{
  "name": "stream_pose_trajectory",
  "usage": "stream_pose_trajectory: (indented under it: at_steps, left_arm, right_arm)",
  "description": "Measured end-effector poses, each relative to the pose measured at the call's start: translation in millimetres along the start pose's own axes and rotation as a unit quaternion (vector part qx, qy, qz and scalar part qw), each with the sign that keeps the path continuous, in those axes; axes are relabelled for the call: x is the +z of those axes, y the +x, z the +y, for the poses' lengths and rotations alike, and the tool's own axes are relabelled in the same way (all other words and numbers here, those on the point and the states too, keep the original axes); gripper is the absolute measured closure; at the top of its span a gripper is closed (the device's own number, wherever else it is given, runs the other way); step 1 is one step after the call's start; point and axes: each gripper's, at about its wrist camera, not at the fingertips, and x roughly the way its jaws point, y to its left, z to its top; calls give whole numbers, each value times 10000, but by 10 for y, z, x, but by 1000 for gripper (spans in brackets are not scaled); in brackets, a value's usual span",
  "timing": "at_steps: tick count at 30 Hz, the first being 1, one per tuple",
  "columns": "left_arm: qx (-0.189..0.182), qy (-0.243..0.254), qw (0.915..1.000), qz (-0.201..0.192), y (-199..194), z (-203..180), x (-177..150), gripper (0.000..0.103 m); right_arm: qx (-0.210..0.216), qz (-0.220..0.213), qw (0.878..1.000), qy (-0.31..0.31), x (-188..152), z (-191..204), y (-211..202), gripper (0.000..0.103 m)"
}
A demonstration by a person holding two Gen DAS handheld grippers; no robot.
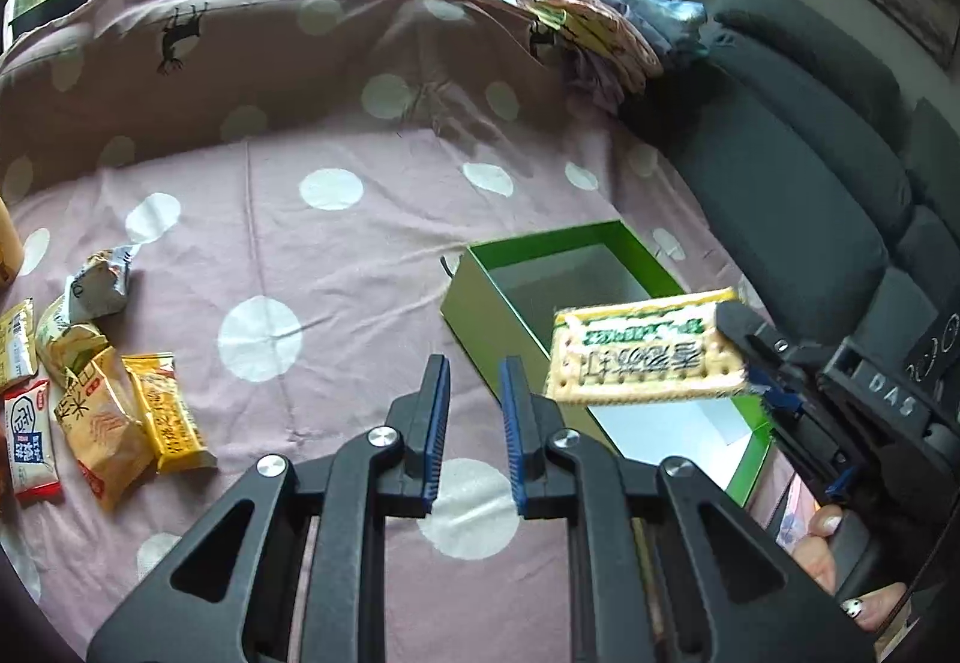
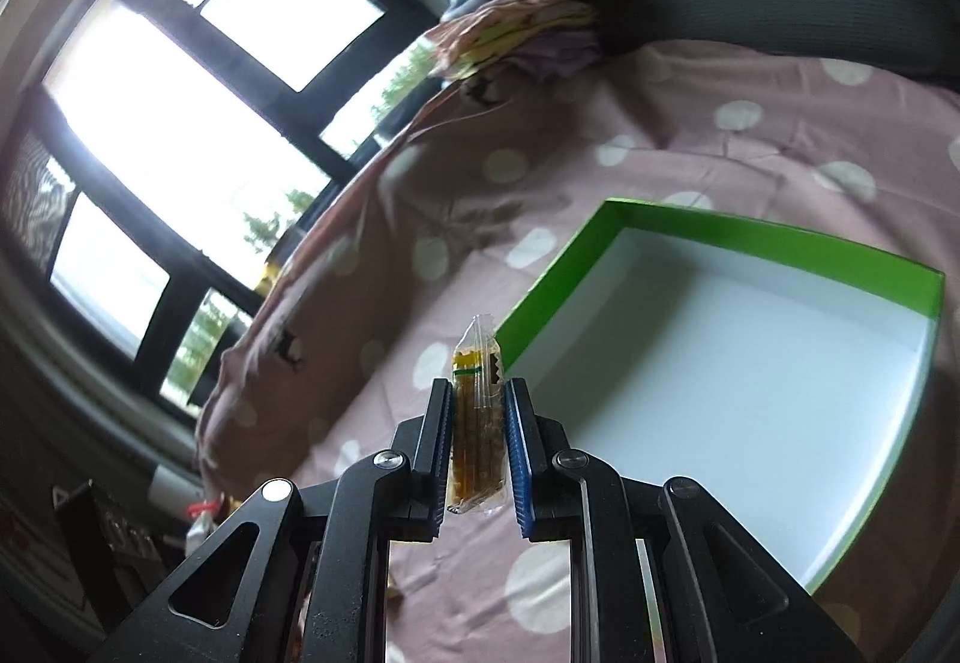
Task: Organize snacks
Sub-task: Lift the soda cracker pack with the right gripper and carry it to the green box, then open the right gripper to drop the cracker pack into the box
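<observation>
- Left wrist view: the left gripper (image 1: 474,381) is held above the pink dotted sheet (image 1: 336,255), its fingers parted by a narrow gap with nothing between them.
- A cracker pack (image 1: 645,348) is seen held in the air by the right gripper (image 1: 753,363) over the near part of the green box (image 1: 480,303). Its long axis runs left to right, slightly tilted, the printed face turned to the camera. Large Chinese characters are printed on it upside down; they cannot be read with certainty.
- "DAS" is read on the right gripper's body.
- A heap of snacks (image 1: 108,399) lies on the sheet at the left, well apart from the box; a yellow pack, an orange one and a red-and-white one bear Chinese writing too small to read.
- Right wrist view: the cracker pack (image 2: 477,423) is seen edge-on, clamped between the right gripper's (image 2: 477,405) blue pads, its long axis pointing forward along the fingers.
- The open box (image 2: 750,234), white inside, lies just to the right on the sheet (image 2: 660,123).
</observation>
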Motion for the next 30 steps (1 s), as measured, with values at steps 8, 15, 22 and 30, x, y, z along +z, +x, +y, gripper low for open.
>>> stream_pose_trajectory:
  at_steps: [8,15,22,30]
  left_arm:
    - [-57,78,9998,197,159,-91,-49,87]
    - [59,119,9997,202,178,-79,-68,86]
    - [245,121,9995,169,120,-13,-92,85]
    - [641,-147,9978,73,-64,332,-115,82]
  right_arm:
    - [-215,-393,9984,341,69,-251,-117,84]
    - [-1281,-230,9911,280,83,-382,85,83]
    - [-2072,-226,9767,-516,-3,-156,195,15]
    - [-2380,397,9659,-944,-193,-45,557,13]
